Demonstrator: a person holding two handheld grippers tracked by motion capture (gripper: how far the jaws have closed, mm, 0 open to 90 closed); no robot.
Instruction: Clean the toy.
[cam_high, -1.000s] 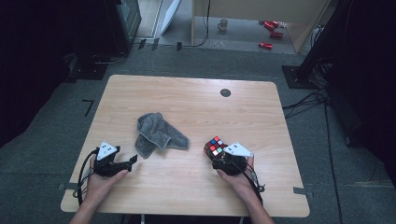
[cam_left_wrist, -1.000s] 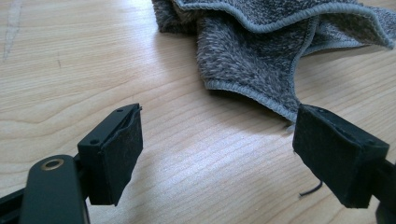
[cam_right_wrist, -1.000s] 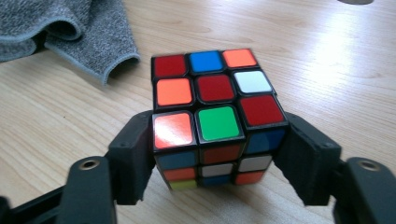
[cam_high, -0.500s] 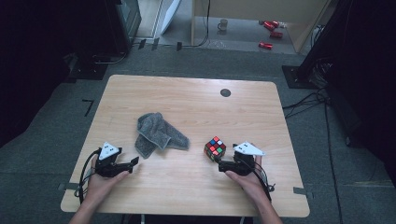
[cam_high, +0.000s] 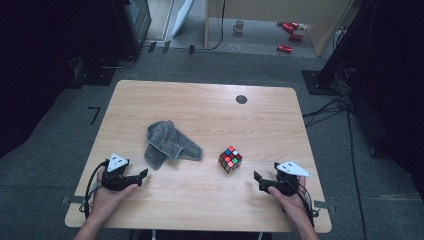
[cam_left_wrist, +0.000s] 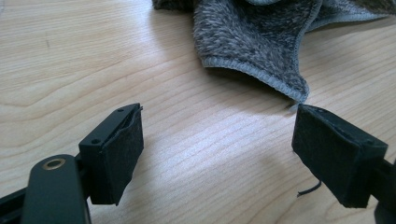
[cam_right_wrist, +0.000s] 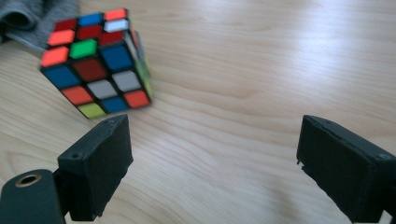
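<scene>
The puzzle cube (cam_high: 230, 159) sits free on the wooden table (cam_high: 210, 110), right of the middle and toward the person's edge, tipped so that one corner points at the camera above. In the right gripper view the puzzle cube (cam_right_wrist: 95, 63) lies ahead of the left-hand jaw and outside the gap between the jaws, touching neither pad.

The right gripper (cam_high: 262, 181) rests near the table's front right corner, just to the right of the cube and nearer the person, apart from it. Its jaws have just been opening and now stand wide with only bare wood between them.

A grey cloth (cam_high: 169, 145) lies crumpled to the left of the cube, near but not touching it. The left gripper (cam_high: 141, 176) rests at the front left, its jaws spread wide and empty; in its own view a corner of the grey cloth (cam_left_wrist: 261, 42) reaches almost to the tip of the right-hand jaw.

A small dark disc (cam_high: 241, 99) is set in the tabletop near the far edge. Around the table is grey carpet (cam_high: 75, 115), with cables at the right and red objects (cam_high: 290, 36) on the floor beyond.
</scene>
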